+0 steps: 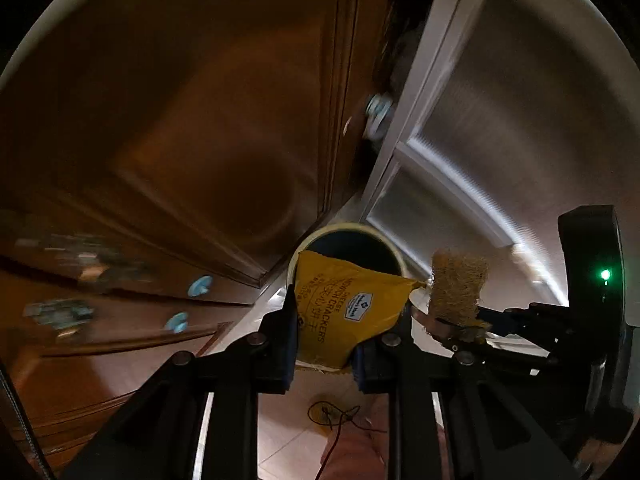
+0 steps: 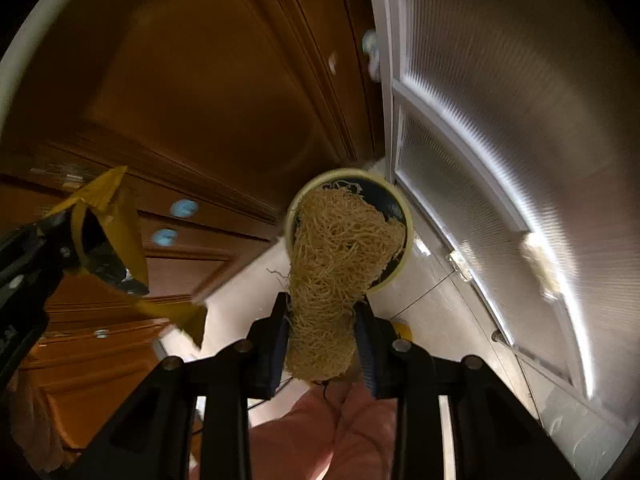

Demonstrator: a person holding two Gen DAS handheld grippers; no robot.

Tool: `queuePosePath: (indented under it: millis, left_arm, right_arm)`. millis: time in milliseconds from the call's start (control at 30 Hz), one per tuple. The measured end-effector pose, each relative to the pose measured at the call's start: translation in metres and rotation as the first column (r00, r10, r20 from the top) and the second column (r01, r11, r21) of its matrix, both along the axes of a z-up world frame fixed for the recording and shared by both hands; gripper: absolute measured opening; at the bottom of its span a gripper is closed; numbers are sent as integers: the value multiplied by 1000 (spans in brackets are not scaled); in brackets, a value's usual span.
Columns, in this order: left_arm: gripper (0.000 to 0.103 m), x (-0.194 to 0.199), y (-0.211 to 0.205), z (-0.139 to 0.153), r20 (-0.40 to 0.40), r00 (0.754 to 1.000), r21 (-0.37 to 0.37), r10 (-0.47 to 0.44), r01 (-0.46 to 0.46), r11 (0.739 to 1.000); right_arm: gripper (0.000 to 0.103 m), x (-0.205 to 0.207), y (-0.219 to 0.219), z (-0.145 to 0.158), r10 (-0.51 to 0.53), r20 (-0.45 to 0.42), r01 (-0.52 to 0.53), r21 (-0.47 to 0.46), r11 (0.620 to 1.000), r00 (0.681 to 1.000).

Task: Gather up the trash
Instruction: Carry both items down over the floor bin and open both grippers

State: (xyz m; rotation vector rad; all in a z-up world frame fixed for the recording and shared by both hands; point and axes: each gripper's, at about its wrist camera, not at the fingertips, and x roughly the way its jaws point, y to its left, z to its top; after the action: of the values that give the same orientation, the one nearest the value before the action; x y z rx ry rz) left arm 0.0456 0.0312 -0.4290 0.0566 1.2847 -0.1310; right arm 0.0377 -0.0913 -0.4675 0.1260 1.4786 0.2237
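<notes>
My left gripper (image 1: 326,336) is shut on a yellow cracker packet (image 1: 344,312) and points steeply down. Just beyond the packet stands a round bin (image 1: 384,240) with a cream rim and a dark inside. My right gripper (image 2: 322,320) is shut on a tan fibrous loofah scrubber (image 2: 336,248), which hangs over the same bin (image 2: 404,216). In the left wrist view the right gripper (image 1: 452,332) shows at the right with the scrubber (image 1: 458,288). In the right wrist view the left gripper (image 2: 60,240) shows at the left with the packet (image 2: 120,216).
Brown wooden cabinet doors and drawers (image 2: 200,80) with pale blue knobs (image 2: 183,208) rise to the left of the bin. A white-framed frosted glass door (image 2: 500,120) stands to its right. The floor is light tile (image 2: 432,304). A person's pink-clad leg (image 2: 312,432) is below the grippers.
</notes>
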Motion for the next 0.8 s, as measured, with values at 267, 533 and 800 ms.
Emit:
queuePosePath:
  millis: [267, 533, 800]
  left_arm:
    - [35, 32, -7, -110, -63, 998, 10, 6, -6, 1000]
    - [60, 49, 6, -147, -145, 989, -18, 39, -42, 999]
    - [61, 48, 10, -145, -167, 984, -19, 63, -67, 998]
  right_arm:
    - [41, 35, 6, -108, 21, -17, -20, 9, 1000, 1000]
    - [48, 57, -4, -140, 8, -30, -7, 33, 999, 1000]
    - [50, 53, -14, -132, -15, -57, 18, 56, 998, 998]
